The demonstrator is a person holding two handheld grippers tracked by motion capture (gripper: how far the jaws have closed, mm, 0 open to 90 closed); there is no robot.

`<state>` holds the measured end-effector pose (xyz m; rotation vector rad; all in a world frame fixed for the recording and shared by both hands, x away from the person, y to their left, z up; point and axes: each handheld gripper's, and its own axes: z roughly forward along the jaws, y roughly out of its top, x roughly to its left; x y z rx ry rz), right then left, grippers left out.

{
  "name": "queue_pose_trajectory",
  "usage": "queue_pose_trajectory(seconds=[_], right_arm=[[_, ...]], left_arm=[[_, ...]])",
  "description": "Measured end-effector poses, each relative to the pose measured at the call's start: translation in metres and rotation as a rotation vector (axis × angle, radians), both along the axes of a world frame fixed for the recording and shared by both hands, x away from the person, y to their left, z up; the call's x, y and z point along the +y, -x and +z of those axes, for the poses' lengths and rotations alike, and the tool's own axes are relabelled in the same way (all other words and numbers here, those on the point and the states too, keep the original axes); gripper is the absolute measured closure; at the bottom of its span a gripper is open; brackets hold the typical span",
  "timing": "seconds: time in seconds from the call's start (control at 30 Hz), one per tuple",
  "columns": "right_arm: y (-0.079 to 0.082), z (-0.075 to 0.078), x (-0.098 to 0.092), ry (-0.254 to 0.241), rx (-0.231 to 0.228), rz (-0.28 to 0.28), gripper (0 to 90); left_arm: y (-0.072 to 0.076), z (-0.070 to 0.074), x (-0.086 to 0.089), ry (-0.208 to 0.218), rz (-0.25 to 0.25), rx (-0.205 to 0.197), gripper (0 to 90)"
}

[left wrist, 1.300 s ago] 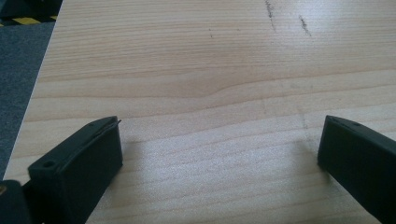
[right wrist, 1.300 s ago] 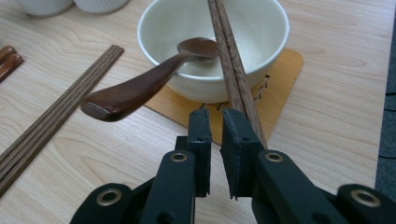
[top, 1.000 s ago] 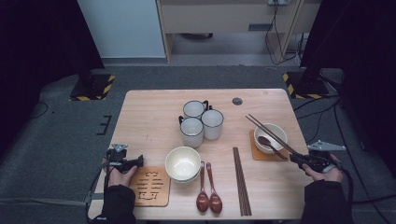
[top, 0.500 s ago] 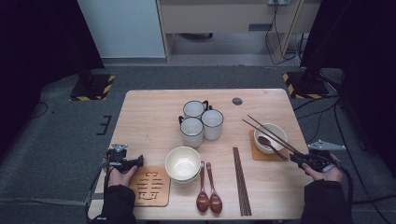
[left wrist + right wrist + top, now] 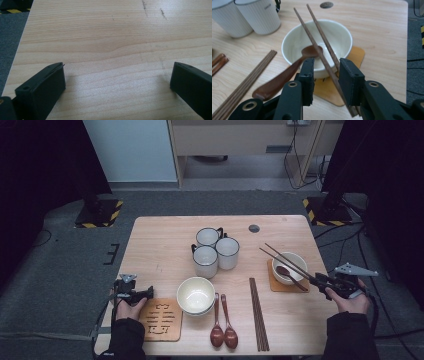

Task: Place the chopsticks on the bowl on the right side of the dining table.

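Dark wooden chopsticks (image 5: pixel 325 53), a pair, lie across white ceramic bowl (image 5: pixel 294 41) w/ brown wooden spoon (image 5: pixel 284 76) inside, mid-right in high view, on orange square coaster (image 5: pixel 274 285). Right gripper (image 5: pixel 325 75), held low at lower right w/ forearm from bottom edge, has jaws partly apart & just been opening; sticks sit loose between them. Left gripper (image 5: pixel 117 82) at lower left rests wide open over bare light wood table (image 5: pixel 105 32).

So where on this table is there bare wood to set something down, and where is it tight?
Bare wood runs along the table's far-left side, from the far edge down to the left gripper, left of the three mugs. A smaller patch lies between the mugs and the right bowl. The near middle is crowded: front bowl, two spoons, chopstick bundle.
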<state>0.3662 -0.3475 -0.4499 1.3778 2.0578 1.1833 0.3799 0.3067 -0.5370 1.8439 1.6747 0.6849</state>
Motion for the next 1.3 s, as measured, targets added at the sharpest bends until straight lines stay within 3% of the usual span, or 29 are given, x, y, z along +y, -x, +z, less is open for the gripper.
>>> queue_pose_trajectory(seconds=[0.17,0.77,1.07,1.3], right_arm=[[-0.006,0.005,0.003,-0.025,-0.016,-0.001,61.7],[-0.044,0.013,0.028,-0.011,-0.034,0.033,58.8],[-0.072,0.006,0.044,-0.001,-0.003,0.050,58.9],[-0.080,-0.003,0.050,0.016,0.019,0.058,58.7]], left_arm=[[0.000,0.000,0.000,0.000,0.000,0.000,0.0],[0.000,0.000,0.000,-0.001,0.000,0.000,0.0],[0.000,0.000,0.000,0.000,0.000,0.000,0.0],[0.000,0.000,0.000,0.000,0.000,0.000,0.0]])
